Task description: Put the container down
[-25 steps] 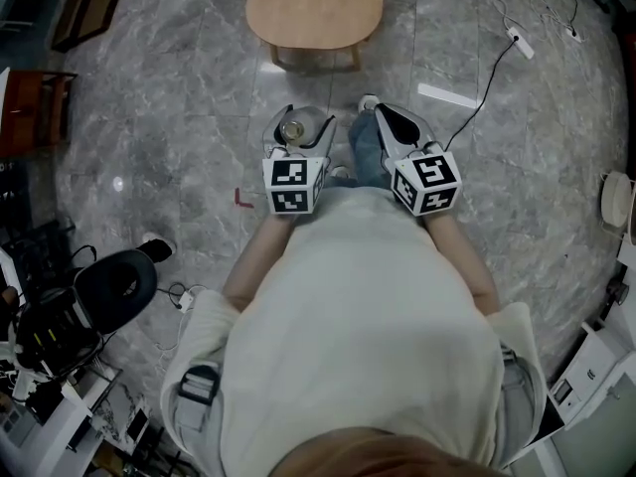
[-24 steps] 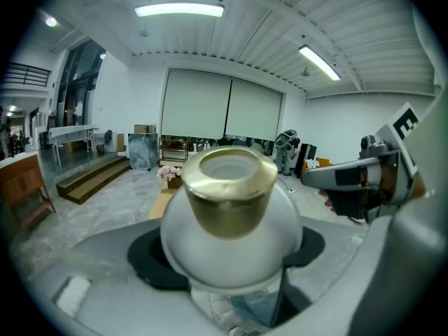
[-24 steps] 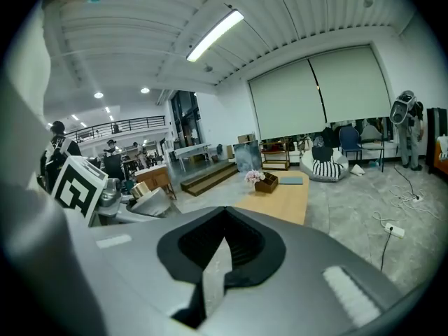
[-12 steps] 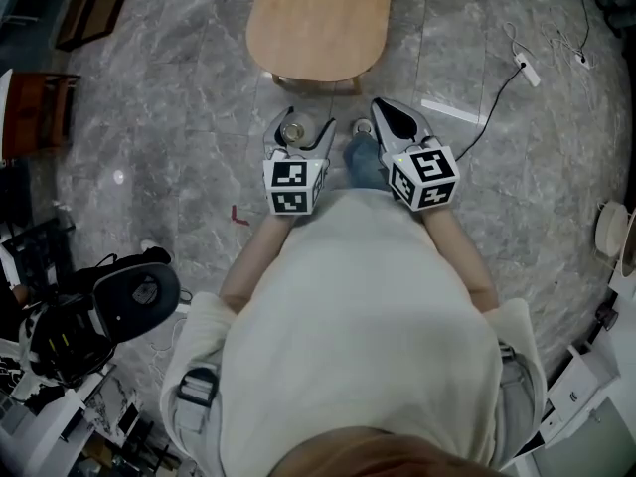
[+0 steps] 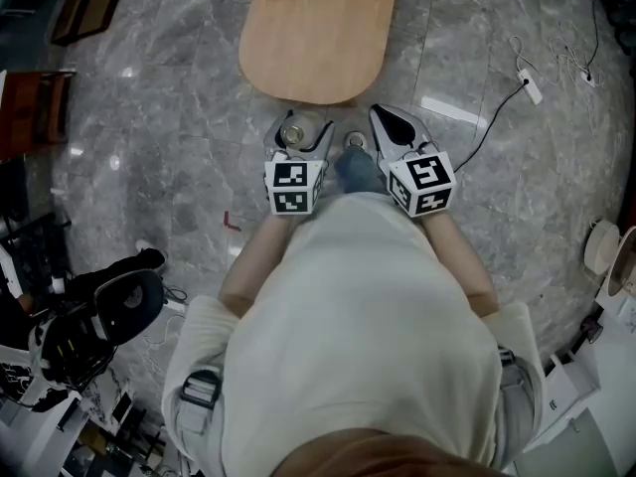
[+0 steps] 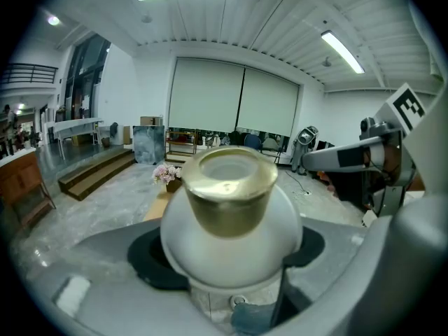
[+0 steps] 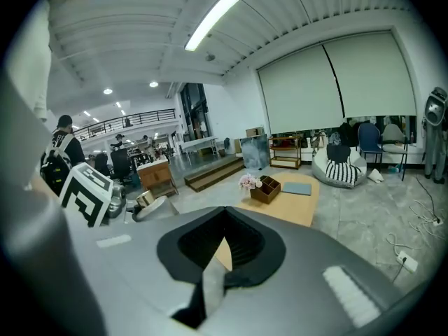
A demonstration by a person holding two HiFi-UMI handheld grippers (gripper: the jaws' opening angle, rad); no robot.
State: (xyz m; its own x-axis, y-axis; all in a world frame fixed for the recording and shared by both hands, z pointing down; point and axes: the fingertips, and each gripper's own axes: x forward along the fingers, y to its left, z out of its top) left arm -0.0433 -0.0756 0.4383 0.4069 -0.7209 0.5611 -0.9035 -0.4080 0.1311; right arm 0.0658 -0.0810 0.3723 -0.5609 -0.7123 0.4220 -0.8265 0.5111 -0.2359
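A round white container (image 5: 294,130) with a gold lid (image 6: 229,178) sits between the jaws of my left gripper (image 5: 297,127), which is shut on its body (image 6: 231,240). The left gripper (image 6: 231,252) carries it above the marble floor, just short of the near end of a low wooden table (image 5: 318,38). To its right, my right gripper (image 5: 390,122) has its jaws together with nothing in them. In the right gripper view, that gripper (image 7: 224,247) points toward the table (image 7: 290,205).
A wooden organizer with pink flowers (image 7: 263,187) and a grey-blue pad (image 7: 297,188) lie on the table. A black office chair (image 5: 119,301) stands at the left, a power strip with cable (image 5: 530,85) at the right. Low steps (image 6: 91,177) and a striped beanbag (image 7: 339,168) lie beyond.
Both grippers have travelled forward with the person toward the wooden table, which now lies closer and larger in the head view. The container stays gripped in the left gripper.
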